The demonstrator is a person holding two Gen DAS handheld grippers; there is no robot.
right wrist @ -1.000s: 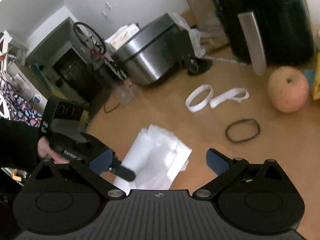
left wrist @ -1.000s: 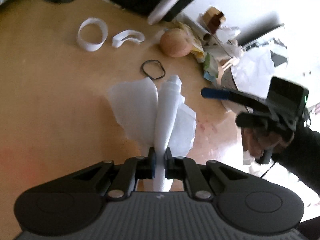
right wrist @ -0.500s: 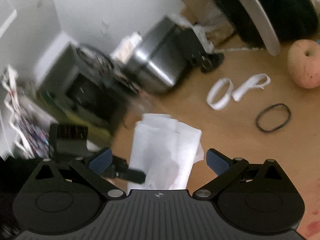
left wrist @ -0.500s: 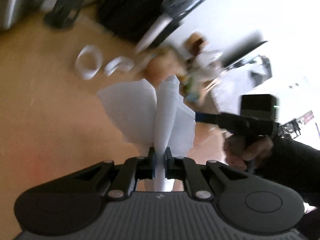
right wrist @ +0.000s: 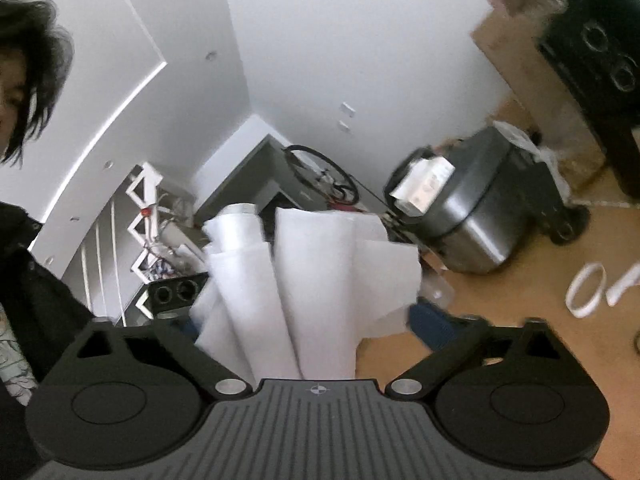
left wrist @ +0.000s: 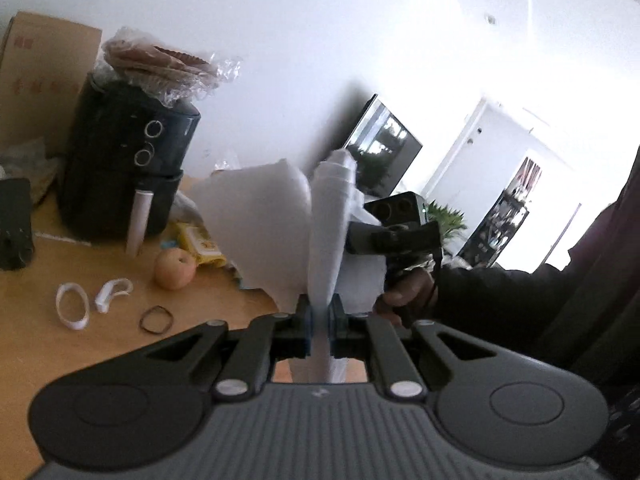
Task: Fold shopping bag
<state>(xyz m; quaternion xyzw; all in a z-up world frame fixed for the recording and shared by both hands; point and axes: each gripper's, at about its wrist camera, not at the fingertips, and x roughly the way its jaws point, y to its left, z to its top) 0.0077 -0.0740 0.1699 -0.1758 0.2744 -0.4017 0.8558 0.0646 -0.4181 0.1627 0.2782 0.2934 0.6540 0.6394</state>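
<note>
At lower centre of the left wrist view we see the left hand-held gripper point(left wrist: 319, 326) clamped on a gathered white shopping bag point(left wrist: 326, 240), its blue pads pressed tight against the pinched stem. The bag fans upward from the pads into the middle of the frame, lifted clear of the tabletop point(left wrist: 48, 344).

To the right of the bag, a dark-sleeved hand point(left wrist: 408, 286) holds the right hand-held gripper point(left wrist: 394, 236), partly hidden behind the white folds.

In the right wrist view we see the right hand-held gripper point(right wrist: 316, 324) with its jaws closing; the bag point(right wrist: 316, 280) stands between them in pleated folds, and we find the right blue pad point(right wrist: 430, 320) at the bag's edge, though we cannot tell whether it presses on it.

At the left of the left wrist view, the tabletop carries a black air fryer point(left wrist: 124, 168), an apple point(left wrist: 175, 269), two white loops point(left wrist: 73, 311) and a black rubber band point(left wrist: 156, 320).
</note>
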